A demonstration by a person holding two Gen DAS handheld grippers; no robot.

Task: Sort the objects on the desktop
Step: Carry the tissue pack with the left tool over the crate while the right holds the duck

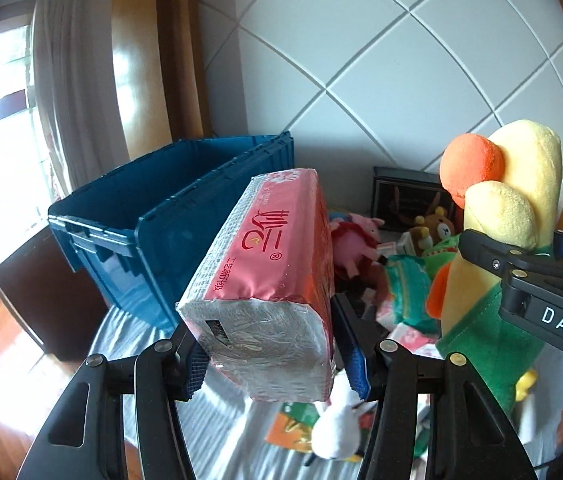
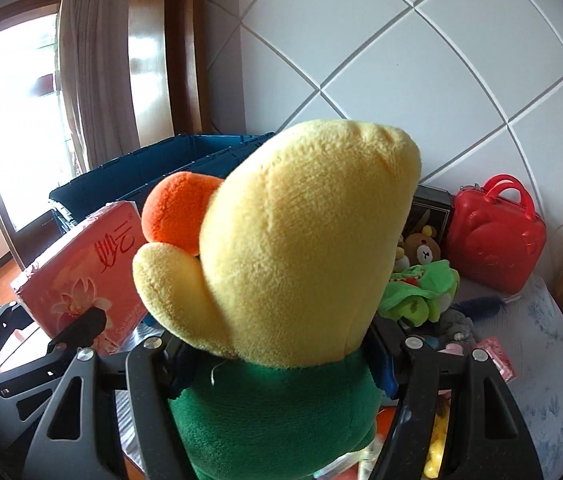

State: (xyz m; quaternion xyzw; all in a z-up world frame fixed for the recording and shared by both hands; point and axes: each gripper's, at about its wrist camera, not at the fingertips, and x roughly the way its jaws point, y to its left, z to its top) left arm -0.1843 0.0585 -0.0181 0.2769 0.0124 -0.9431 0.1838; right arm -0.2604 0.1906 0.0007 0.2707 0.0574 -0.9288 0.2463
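My left gripper (image 1: 277,372) is shut on a pink pack of tissue paper (image 1: 269,280) and holds it in the air, to the right of an open blue plastic crate (image 1: 153,216). My right gripper (image 2: 281,364) is shut on a yellow plush duck in a green shirt (image 2: 297,248), with its orange beak to the left. The duck (image 1: 517,208) and the right gripper also show at the right of the left wrist view. The tissue pack (image 2: 81,276) shows at the left of the right wrist view, in front of the crate (image 2: 153,168).
Small plush toys (image 1: 357,240) and packets lie in a pile on the cloth-covered table (image 1: 141,344). A dark picture box (image 1: 405,196) leans on the tiled wall. A red bear-shaped case (image 2: 497,236), a brown bear toy (image 2: 421,248) and green plush (image 2: 421,292) lie at the right.
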